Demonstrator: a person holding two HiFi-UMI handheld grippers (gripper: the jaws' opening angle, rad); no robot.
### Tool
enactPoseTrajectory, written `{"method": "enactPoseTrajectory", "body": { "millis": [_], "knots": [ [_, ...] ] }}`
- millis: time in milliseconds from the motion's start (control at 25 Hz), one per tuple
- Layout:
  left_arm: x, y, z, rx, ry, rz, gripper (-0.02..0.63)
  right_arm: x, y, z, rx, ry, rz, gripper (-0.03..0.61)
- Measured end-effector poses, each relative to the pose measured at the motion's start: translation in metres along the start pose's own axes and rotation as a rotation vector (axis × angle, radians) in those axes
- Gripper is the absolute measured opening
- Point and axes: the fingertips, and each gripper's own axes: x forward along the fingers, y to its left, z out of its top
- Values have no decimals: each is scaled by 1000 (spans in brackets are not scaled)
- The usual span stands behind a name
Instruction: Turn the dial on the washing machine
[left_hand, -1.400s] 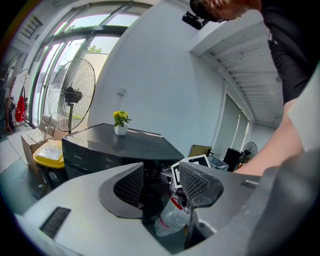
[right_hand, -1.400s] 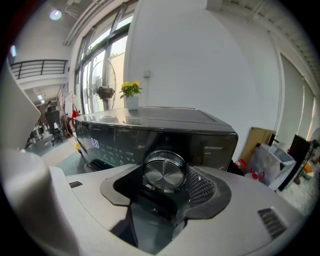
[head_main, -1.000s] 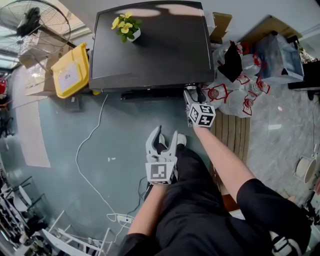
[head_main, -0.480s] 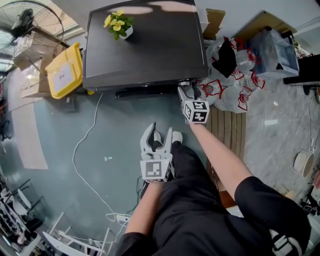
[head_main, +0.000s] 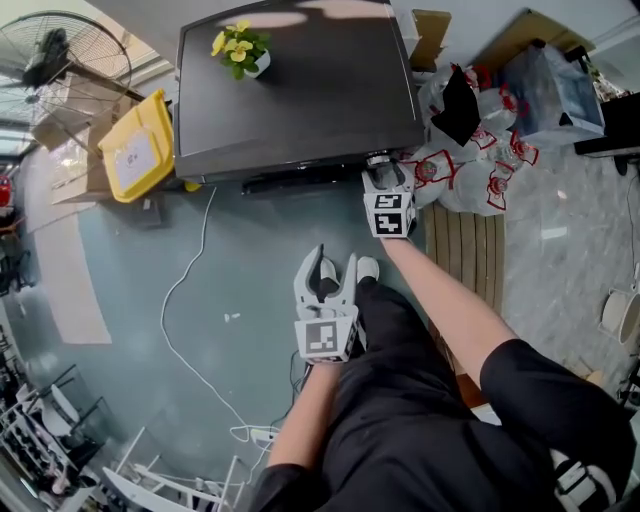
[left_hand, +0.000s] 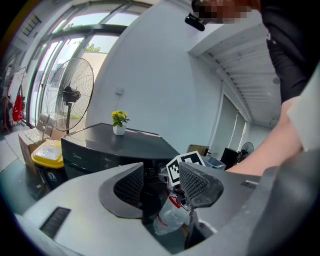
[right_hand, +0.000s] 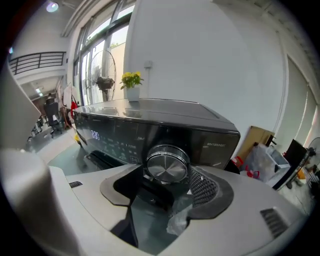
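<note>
The dark washing machine (head_main: 300, 90) stands ahead with its lid shut; its silver dial (right_hand: 167, 165) sits at the right end of the front panel (right_hand: 115, 137). My right gripper (right_hand: 165, 186) is open, its jaws on either side of the dial, close to its rim. In the head view that gripper (head_main: 381, 180) reaches the machine's front right corner, where the dial (head_main: 378, 159) just shows. My left gripper (head_main: 327, 270) hangs open and empty over the floor, well back from the machine, and in its own view the left gripper (left_hand: 161, 182) points at the machine's front.
A pot of yellow flowers (head_main: 243, 45) stands on the lid. A yellow bin (head_main: 140, 145) and a fan (head_main: 60, 50) are to the left. Bags of bottles (head_main: 470, 170) and a wooden pallet (head_main: 465, 260) lie to the right. A white cable (head_main: 190, 290) crosses the floor.
My right gripper has moved a little closer to the machine's front and straightened. The left gripper has kept its place, still open.
</note>
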Motion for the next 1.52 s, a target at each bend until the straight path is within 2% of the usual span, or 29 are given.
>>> {"method": "enactPoseTrajectory", "body": {
  "millis": [240, 520, 760, 920, 1200, 1520],
  "knots": [
    [-5, 8, -2, -5, -4, 11, 198, 3, -6, -6, 14, 25, -2, 252],
    [-3, 3, 1, -8, -25, -3, 198, 1, -5, -4, 43, -7, 28, 252],
    [-4, 2, 2, 8, -9, 6, 198, 0, -9, -2, 265, -62, 108, 252],
    [-5, -1, 2, 4, -13, 0, 198, 0, -9, -1, 307, -68, 136, 252],
    [-4, -6, 3, 14, -25, 0, 198, 2, -5, -4, 238, -29, 141, 252],
    [-9, -5, 3, -1, -22, 26, 198, -10, -4, 14, 60, -66, 78, 253]
  ]
}}
